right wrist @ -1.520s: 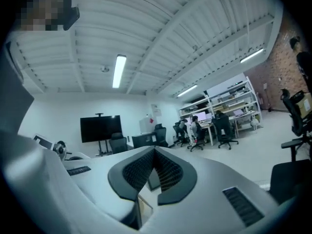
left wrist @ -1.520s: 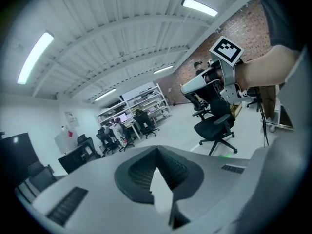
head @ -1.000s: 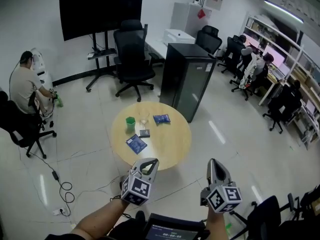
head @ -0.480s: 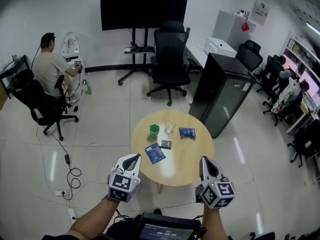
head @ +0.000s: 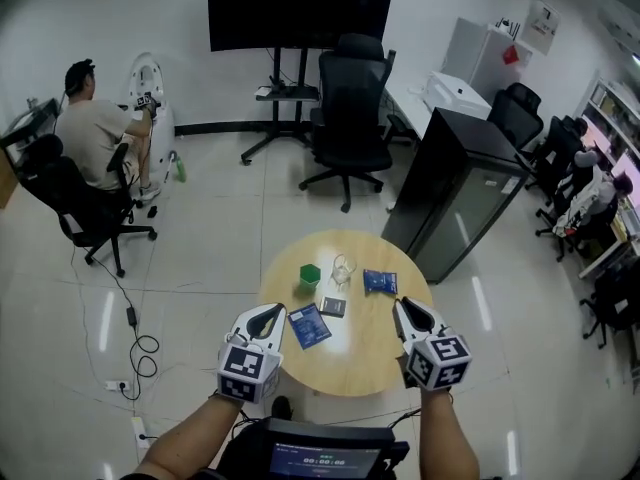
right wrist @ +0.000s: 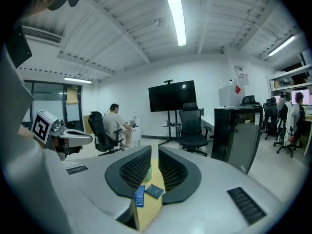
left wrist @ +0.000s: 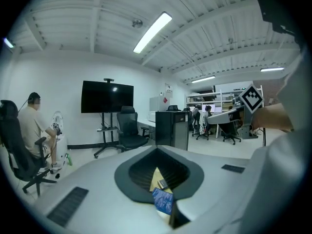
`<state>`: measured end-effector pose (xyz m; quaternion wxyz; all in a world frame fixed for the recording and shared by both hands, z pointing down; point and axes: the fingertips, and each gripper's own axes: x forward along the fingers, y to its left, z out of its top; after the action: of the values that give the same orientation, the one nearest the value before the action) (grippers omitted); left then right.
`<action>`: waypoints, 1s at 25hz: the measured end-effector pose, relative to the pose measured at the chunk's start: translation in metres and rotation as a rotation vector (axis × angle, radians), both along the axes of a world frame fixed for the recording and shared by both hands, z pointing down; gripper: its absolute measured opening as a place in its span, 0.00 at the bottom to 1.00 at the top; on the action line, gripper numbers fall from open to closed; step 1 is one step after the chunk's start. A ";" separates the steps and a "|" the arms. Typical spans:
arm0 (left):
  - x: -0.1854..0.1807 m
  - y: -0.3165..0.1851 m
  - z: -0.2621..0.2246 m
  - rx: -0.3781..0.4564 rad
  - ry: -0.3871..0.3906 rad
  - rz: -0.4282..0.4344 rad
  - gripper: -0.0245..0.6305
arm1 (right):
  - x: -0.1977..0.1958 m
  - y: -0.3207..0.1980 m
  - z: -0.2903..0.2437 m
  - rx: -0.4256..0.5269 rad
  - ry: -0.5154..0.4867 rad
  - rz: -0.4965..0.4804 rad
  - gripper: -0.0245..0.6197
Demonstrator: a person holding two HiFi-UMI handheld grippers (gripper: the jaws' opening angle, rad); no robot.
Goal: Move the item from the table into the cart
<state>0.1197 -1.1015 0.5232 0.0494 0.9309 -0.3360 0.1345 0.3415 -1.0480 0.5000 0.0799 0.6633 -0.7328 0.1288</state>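
A round wooden table (head: 350, 368) carries a green cup (head: 310, 275), a clear glass (head: 343, 266), a blue snack packet (head: 379, 281), a small dark box (head: 333, 307) and a flat blue packet (head: 310, 325). My left gripper (head: 266, 315) hovers at the table's near left edge, shut and empty, just left of the flat blue packet (left wrist: 163, 200). My right gripper (head: 406, 311) hangs over the near right part. Its jaws have just been opening and stand a narrow slit apart with nothing between them. Through the slit I see the dark box (right wrist: 155, 191) and the cup (right wrist: 147, 172). No cart is visible.
A black cabinet (head: 450, 193) stands behind the table to the right, with an office chair (head: 350, 118) and a screen on a stand (head: 300, 8) further back. A person sits at the left (head: 90, 133). Cables (head: 135, 338) lie on the floor. A device with a display (head: 310, 458) is at the bottom edge.
The view has swung left and the table has come nearer. Both grippers have gone forward, from short of the table to its near edge.
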 end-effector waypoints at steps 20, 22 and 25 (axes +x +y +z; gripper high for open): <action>0.250 -0.120 0.077 -0.163 0.015 -0.062 0.06 | 0.195 -0.179 0.202 -0.503 0.234 -0.459 0.48; 0.275 -0.128 0.088 -0.163 0.009 -0.075 0.06 | 0.210 -0.191 0.226 -0.548 0.248 -0.516 0.57; 0.299 -0.140 0.105 -0.161 -0.012 -0.084 0.06 | 0.221 -0.208 0.260 -0.599 0.271 -0.595 0.62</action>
<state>0.4185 -1.2420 0.6286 0.1278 0.9082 -0.3631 0.1646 0.5623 -1.2557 0.7600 0.3977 0.3821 -0.8049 0.2188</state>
